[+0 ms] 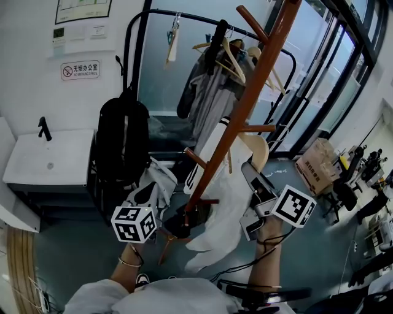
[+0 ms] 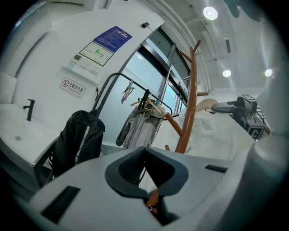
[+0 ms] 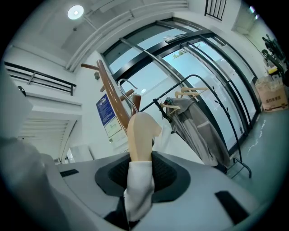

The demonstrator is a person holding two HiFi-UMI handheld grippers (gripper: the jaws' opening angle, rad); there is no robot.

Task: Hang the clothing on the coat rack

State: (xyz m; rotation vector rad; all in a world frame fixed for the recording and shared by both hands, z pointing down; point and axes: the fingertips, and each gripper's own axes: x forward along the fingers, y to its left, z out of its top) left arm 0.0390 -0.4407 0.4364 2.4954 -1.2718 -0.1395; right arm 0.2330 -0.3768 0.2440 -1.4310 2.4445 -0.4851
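Note:
The brown wooden coat rack (image 1: 245, 104) leans across the head view, from its base at lower centre to the top right. A white garment (image 1: 224, 208) hangs on a pale wooden hanger (image 1: 259, 150) right beside the pole. My right gripper (image 1: 253, 175) is shut on that hanger's shoulder through the cloth. In the right gripper view, the hanger end (image 3: 142, 133) sticks out past the jaws (image 3: 141, 167). My left gripper (image 1: 147, 193) hovers left of the rack's base. Its pads (image 2: 144, 155) meet with nothing between them, and the pole (image 2: 189, 103) and the garment (image 2: 216, 135) are ahead of it.
A black backpack (image 1: 123, 138) hangs at the left. Behind the coat rack, a black clothes rail (image 1: 184, 18) carries grey garments (image 1: 209, 92) and bare hangers (image 1: 230, 58). A white counter with a tap (image 1: 49, 159) is far left. A cardboard box (image 1: 315, 165) sits by the glass doors on the right.

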